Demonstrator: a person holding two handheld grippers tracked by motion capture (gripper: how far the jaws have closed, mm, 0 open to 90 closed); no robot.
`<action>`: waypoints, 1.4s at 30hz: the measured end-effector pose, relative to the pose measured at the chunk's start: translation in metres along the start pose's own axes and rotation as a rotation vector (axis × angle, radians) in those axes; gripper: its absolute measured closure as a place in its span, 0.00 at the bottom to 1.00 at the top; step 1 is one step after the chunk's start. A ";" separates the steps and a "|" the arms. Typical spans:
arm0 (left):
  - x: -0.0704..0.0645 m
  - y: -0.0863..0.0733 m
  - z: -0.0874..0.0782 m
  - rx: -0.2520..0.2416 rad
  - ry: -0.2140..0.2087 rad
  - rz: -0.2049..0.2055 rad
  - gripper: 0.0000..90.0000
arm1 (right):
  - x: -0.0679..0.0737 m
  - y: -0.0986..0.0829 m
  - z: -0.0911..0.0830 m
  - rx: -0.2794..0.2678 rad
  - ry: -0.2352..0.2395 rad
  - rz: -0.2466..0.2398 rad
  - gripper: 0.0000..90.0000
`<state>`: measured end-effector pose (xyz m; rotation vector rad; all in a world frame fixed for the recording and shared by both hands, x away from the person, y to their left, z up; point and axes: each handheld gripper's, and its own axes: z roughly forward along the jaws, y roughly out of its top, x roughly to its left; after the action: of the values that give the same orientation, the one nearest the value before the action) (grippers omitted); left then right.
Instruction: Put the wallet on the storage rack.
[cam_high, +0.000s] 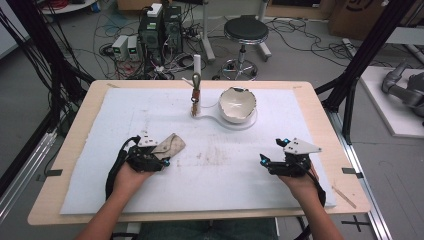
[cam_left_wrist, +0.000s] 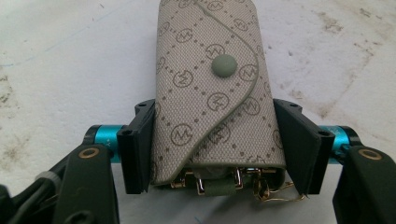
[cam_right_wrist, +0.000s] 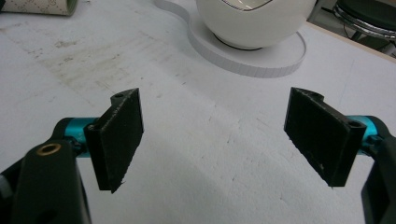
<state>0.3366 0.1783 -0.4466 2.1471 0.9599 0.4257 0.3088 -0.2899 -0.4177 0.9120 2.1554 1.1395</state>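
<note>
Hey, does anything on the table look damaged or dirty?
Yes. The white bowl has a jagged, uneven rim, like a cracked shell. The white foam mat has brownish smudges around its middle.

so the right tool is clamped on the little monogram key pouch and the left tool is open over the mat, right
Not quite: the sides are swapped. The left gripper view shows the left tool clamped on the key pouch, one jaw against each side. The right gripper view shows the right tool open, nothing between its jaws, over the white mat.
</note>
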 end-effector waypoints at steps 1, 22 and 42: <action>0.001 0.001 -0.002 -0.006 -0.005 0.000 0.40 | 0.000 0.000 0.000 0.001 0.001 0.000 0.22; -0.025 0.086 -0.007 -0.048 -0.066 0.129 0.40 | 0.002 0.004 0.007 -0.004 0.027 -0.002 0.22; -0.040 0.161 0.017 -0.047 -0.118 0.191 0.40 | 0.004 0.001 0.007 -0.006 0.040 0.000 0.22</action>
<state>0.4001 0.0672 -0.3399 2.2028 0.6752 0.4042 0.3112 -0.2830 -0.4204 0.8934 2.1827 1.1727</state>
